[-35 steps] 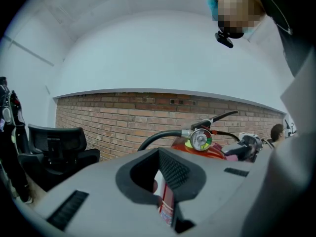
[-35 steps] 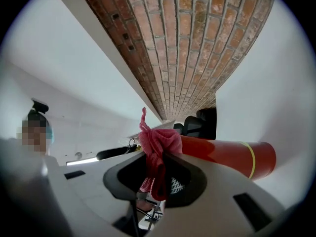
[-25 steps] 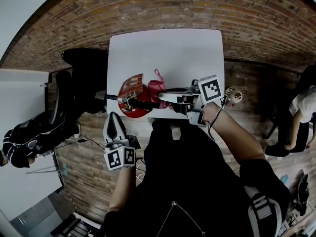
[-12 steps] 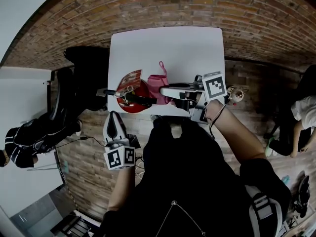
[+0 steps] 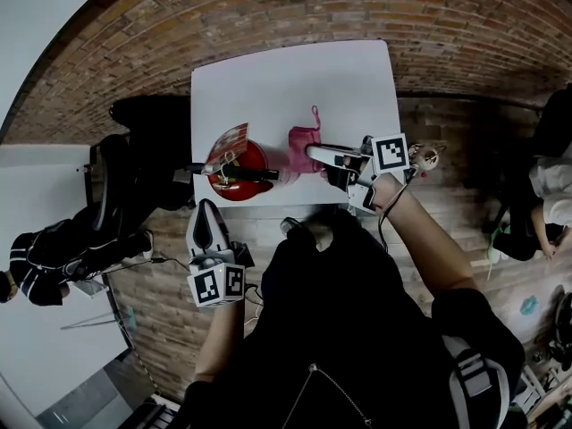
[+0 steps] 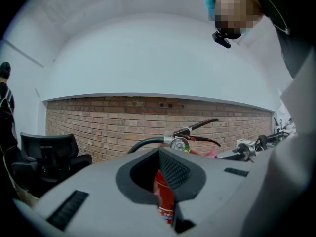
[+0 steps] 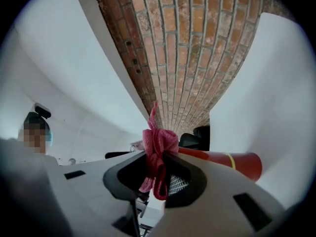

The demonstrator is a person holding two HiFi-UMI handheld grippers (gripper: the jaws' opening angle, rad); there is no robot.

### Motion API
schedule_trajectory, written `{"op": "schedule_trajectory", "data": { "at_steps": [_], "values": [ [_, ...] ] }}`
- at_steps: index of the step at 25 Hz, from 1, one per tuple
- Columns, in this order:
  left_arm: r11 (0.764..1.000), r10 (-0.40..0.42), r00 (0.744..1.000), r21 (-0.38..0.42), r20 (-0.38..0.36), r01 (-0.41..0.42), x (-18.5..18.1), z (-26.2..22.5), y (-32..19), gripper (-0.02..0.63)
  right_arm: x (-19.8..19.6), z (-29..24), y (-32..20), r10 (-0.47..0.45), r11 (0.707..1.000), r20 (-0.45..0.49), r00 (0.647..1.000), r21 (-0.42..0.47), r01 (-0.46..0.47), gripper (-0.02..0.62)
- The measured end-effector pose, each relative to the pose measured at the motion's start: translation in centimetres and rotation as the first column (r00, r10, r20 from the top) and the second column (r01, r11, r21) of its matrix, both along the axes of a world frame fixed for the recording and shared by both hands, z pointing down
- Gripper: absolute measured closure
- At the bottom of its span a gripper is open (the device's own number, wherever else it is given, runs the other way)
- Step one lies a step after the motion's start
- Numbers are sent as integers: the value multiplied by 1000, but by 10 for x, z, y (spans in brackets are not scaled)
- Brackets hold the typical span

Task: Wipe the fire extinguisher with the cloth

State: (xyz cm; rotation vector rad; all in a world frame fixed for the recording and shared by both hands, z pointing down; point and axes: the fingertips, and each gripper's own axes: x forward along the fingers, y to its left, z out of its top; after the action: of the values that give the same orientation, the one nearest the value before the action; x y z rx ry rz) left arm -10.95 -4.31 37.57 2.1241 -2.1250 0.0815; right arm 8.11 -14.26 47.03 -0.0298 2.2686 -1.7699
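Fire extinguisher (image 5: 234, 170) and cloth (image 5: 304, 141) crowd table's (image 5: 295, 88) near edge.

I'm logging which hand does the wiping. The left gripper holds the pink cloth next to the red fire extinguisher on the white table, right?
Not the left. The right gripper holds the pink cloth, pinched between its jaws in the right gripper view. It is next to the red fire extinguisher on the white table, as you say.

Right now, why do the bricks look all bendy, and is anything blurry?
Head view: the wide lens bows the bricks into an arc, corners dark. Right gripper view: bricks fan out, the pink cloth looks sharp. Left gripper view: brick rows curve gently.
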Motion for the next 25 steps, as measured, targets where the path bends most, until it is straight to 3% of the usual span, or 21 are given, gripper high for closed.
{"op": "schedule_trajectory", "data": {
  "at_steps": [5,10,16,25],
  "values": [
    [999,41,999,-16,-11,-42,-2,3,1,577,4,85,11,68,994,-131,989,-78,-78,495],
    [996,81,997,-40,-11,-81,-3,10,8,576,4,181,33,92,970,-291,952,-191,-152,495],
    [989,121,993,-86,-10,-121,-5,26,22,577,-10,245,42,142,953,-379,914,-197,-230,495],
    [980,162,987,-115,-2,-161,-11,37,30,576,-32,304,45,148,940,-482,864,-202,-274,495]
  ]
}}
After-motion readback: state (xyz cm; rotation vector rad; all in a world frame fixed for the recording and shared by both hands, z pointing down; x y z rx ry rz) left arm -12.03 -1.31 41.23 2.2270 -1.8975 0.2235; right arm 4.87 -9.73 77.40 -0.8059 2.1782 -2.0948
